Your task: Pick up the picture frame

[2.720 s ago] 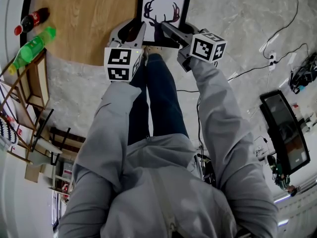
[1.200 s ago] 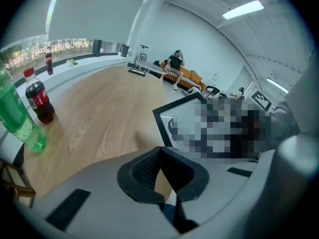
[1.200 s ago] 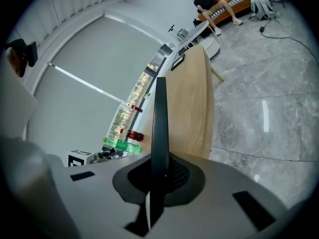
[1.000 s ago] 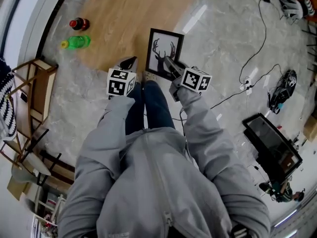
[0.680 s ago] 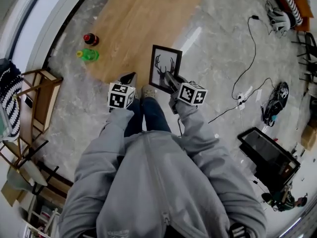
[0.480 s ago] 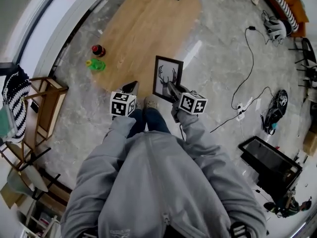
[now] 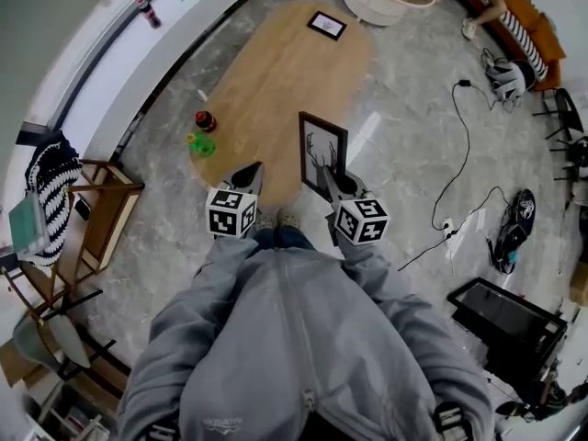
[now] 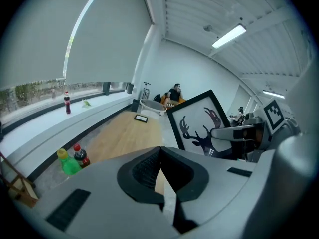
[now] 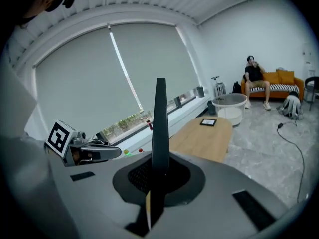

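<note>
Right gripper (image 7: pixel 331 178): your jaws are clamped on the frame (image 7: pixel 323 157), pinching its thin black rim near the bottom.
Left gripper (image 7: pixel 250 175): your jaws are pressed together on nothing, just left of the frame, not touching it.
Frame spot: up in the air in front of you, over the near end of the wood floor (image 7: pixel 276 72).
Frame pose: on edge, long side running up and away from your right jaws, deer print facing the left gripper.

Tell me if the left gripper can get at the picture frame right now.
Probably yes: the picture frame stands upright in the right gripper, beside the left gripper with nothing between. The left's shut, empty jaws would need opening first.
</note>
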